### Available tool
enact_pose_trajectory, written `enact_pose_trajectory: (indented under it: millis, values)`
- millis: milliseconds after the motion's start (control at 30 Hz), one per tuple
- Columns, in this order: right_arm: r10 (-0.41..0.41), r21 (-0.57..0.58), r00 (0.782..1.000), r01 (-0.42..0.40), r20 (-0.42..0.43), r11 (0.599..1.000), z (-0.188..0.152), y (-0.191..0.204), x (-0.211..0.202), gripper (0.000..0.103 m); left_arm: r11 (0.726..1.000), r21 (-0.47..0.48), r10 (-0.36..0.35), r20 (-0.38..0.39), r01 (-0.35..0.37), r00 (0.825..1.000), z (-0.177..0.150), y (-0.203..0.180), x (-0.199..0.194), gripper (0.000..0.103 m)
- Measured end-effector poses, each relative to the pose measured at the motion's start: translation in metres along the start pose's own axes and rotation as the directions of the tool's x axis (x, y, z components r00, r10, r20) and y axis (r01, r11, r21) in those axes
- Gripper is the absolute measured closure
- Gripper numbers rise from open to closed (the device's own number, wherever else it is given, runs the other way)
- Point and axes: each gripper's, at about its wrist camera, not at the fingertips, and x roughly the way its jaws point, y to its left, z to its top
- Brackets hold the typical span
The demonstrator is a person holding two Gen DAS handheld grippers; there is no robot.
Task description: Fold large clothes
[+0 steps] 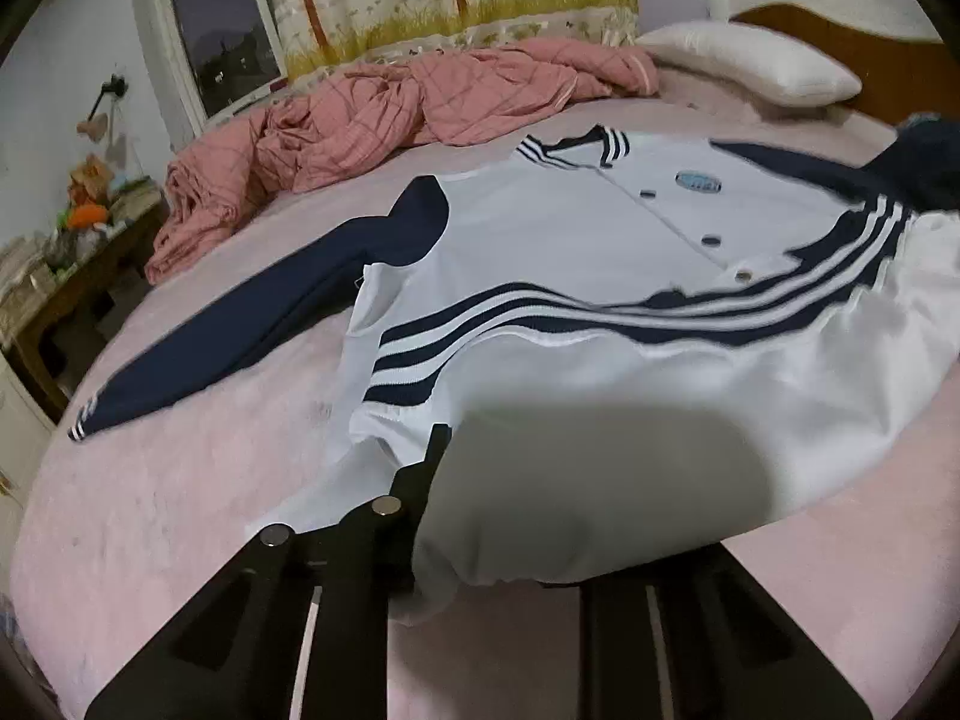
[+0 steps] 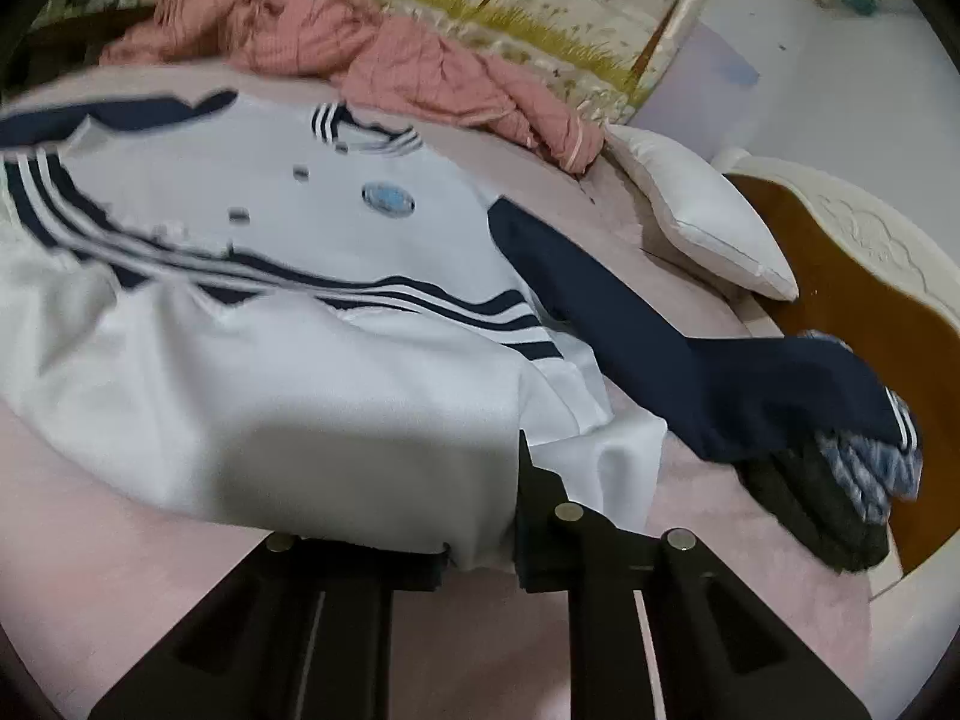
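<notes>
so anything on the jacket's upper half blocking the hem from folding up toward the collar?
Nothing visible does. Both the left gripper and the right gripper are shut on the white hem of the jacket. Its chest up to the collar lies bare. The pink quilt and pillow lie beyond the collar.

White jacket [image 1: 540, 228] with navy sleeves [image 1: 252, 324], navy-and-white striped collar [image 1: 576, 147] and waistband [image 1: 540, 312], pale blue round badge [image 2: 388, 200], pink bed sheet [image 1: 180, 510], salmon checked quilt [image 1: 360, 114], white pillow [image 2: 708, 222], black grippers [image 1: 456, 540].
</notes>
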Motion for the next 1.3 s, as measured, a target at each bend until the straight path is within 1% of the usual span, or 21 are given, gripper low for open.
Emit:
enact_pose_trajectory:
  millis: [100,233,300,400,467,533,600,633,700,767,800,833,900,967,1000,1067,1133,1200,1233,1267,1300]
  values:
    - [0.016,-0.01,1.0,-0.015,0.012,1.0,-0.009,-0.001,-0.033,0.087,1.0,-0.003,0.006,0.03,-0.006,1.0,-0.01,0.006,-0.034,0.085]
    - [0.062,0.045,0.998,-0.063,0.007,0.997,-0.044,0.0,-0.091,0.087,0.998,-0.056,-0.024,0.05,0.027,0.998,-0.043,0.019,-0.087,0.085]
    - [0.083,0.066,0.996,-0.084,0.008,0.994,-0.066,0.002,-0.115,0.087,0.996,-0.071,-0.048,0.035,0.05,0.998,-0.064,0.022,-0.108,0.085]
    - [0.119,0.086,0.992,-0.115,-0.036,0.99,-0.097,0.008,-0.141,0.086,0.995,-0.076,-0.068,-0.03,0.066,0.997,-0.093,0.021,-0.125,0.085]
    - [0.114,0.078,0.992,-0.109,-0.051,0.991,-0.108,0.013,-0.148,0.086,0.995,-0.073,-0.066,-0.059,0.061,0.996,-0.102,0.018,-0.127,0.083]
    - [0.101,0.071,0.994,-0.098,-0.044,0.993,-0.11,0.012,-0.149,0.085,0.996,-0.066,-0.058,-0.072,0.053,0.996,-0.104,0.018,-0.125,0.081]
    - [0.115,0.102,0.992,-0.109,-0.049,0.989,-0.106,0.007,-0.146,0.081,0.994,-0.088,-0.075,-0.081,0.068,0.994,-0.099,0.02,-0.121,0.08]
    - [0.129,0.131,0.99,-0.121,-0.049,0.984,-0.102,0.003,-0.146,0.08,0.991,-0.106,-0.089,-0.075,0.081,0.993,-0.094,0.022,-0.121,0.079]
    - [0.155,0.186,0.987,-0.145,-0.04,0.972,-0.092,-0.007,-0.146,0.074,0.99,-0.111,-0.091,-0.065,0.083,0.994,-0.078,0.026,-0.121,0.076]
    - [0.167,0.21,0.985,-0.156,-0.035,0.965,-0.077,-0.016,-0.142,0.07,0.992,-0.098,-0.084,-0.058,0.078,0.995,-0.063,0.027,-0.12,0.068]
    - [0.162,0.208,0.987,-0.155,-0.021,0.966,-0.066,-0.02,-0.141,0.064,0.993,-0.093,-0.079,-0.053,0.074,0.995,-0.058,0.028,-0.121,0.065]
    - [0.153,0.2,0.988,-0.148,-0.013,0.969,-0.057,-0.022,-0.138,0.06,0.993,-0.098,-0.069,-0.037,0.065,0.997,-0.047,0.031,-0.12,0.061]
    - [0.11,0.184,0.994,-0.11,0.01,0.977,-0.037,-0.023,-0.133,0.043,0.994,-0.09,-0.061,-0.012,0.06,0.998,-0.029,0.033,-0.112,0.058]
    - [0.087,0.174,0.996,-0.089,0.021,0.981,-0.016,-0.025,-0.121,0.038,0.997,-0.065,-0.03,0.001,0.03,1.0,-0.007,0.035,-0.094,0.055]
    - [0.075,0.165,0.997,-0.076,0.008,0.983,-0.004,-0.026,-0.111,0.033,0.998,-0.057,-0.022,0.008,0.023,1.0,0.002,0.037,-0.084,0.054]
    - [0.025,0.132,0.999,-0.021,-0.03,0.991,0.02,-0.025,-0.088,0.028,0.997,-0.071,-0.009,-0.001,0.009,1.0,0.022,0.044,-0.055,0.05]
    - [0.016,0.122,1.0,-0.014,-0.013,0.992,0.038,-0.025,-0.067,0.026,0.994,-0.109,-0.035,-0.014,0.033,0.999,0.036,0.054,-0.029,0.045]
    - [0.018,0.156,0.998,-0.009,-0.056,0.988,0.048,-0.03,-0.038,0.026,0.99,-0.141,-0.015,-0.031,0.011,0.999,0.045,0.062,-0.008,0.036]
    - [0.033,0.184,0.997,-0.019,-0.076,0.983,0.05,-0.035,-0.025,0.026,0.988,-0.156,0.002,-0.034,-0.007,0.999,0.048,0.066,-0.002,0.03]
    - [0.052,0.221,0.996,-0.034,-0.074,0.975,0.048,-0.042,-0.017,0.026,0.984,-0.175,0.01,-0.024,-0.014,1.0,0.048,0.07,-0.001,0.027]
    - [0.063,0.249,0.996,-0.047,-0.058,0.967,0.045,-0.047,-0.016,0.026,0.98,-0.2,-0.006,-0.004,0.005,1.0,0.045,0.075,-0.003,0.026]
